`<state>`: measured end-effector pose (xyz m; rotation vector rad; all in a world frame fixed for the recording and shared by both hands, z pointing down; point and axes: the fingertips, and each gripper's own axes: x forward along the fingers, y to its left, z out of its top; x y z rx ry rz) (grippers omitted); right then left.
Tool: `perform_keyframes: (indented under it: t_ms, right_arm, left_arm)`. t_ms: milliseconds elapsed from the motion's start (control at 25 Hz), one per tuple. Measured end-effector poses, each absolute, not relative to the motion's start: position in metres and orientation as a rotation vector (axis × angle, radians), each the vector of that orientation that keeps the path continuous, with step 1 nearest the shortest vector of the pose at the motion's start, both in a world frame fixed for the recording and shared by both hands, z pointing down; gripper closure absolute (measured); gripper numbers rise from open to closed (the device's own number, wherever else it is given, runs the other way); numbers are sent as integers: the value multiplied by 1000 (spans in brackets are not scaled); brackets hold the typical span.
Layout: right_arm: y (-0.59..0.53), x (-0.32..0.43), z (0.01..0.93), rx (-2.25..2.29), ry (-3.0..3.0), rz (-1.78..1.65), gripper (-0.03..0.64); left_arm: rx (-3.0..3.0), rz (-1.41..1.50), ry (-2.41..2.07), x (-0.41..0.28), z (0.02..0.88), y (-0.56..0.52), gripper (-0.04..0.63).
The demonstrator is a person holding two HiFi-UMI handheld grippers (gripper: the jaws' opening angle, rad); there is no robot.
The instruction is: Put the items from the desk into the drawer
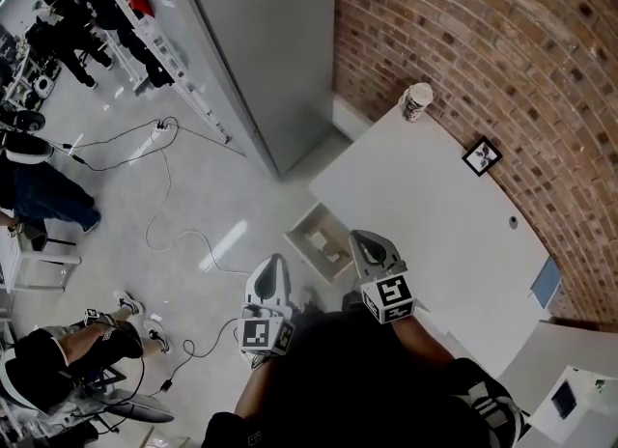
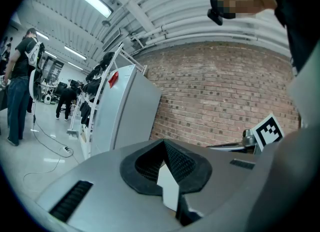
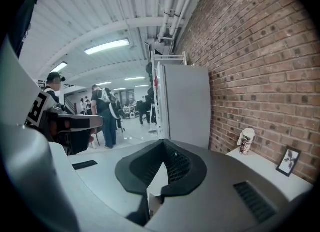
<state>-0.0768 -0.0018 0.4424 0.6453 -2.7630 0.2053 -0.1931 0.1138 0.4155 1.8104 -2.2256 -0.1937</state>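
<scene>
The desk [image 1: 435, 214] is plain white. At its far corner, the cup [image 1: 417, 100] is white with a dark brown printed band. By the wall-side edge, the picture frame [image 1: 481, 155] is black around a white mat and a dark sprig. A flat item [image 1: 546, 282] at the right edge is pale blue. The drawer [image 1: 311, 216] is cream inside. The left gripper [image 1: 273, 265] and right gripper [image 1: 372, 241] are grey, with black-and-white square-patterned cubes and black, finely gridded pads [image 3: 177, 163]. The brick wall [image 1: 483, 41] is red-brown with pale mortar.
</scene>
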Motion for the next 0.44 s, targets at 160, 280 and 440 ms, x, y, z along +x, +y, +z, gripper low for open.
perform_keyframes:
  t_ms: [160,280,440]
  right_arm:
    - [-3,-80,443,651,-2761,202,617]
    - [-4,-81,444,652,-2759,199,617]
    - [-7,-84,445,653,-2761,198,617]
  left_arm:
    - [1814,-195,-2209,-194,414,110,592]
    - [1838,-218,-2214,-196,412,108,592]
    - [1838,-220,-2213,-199,415,107,592]
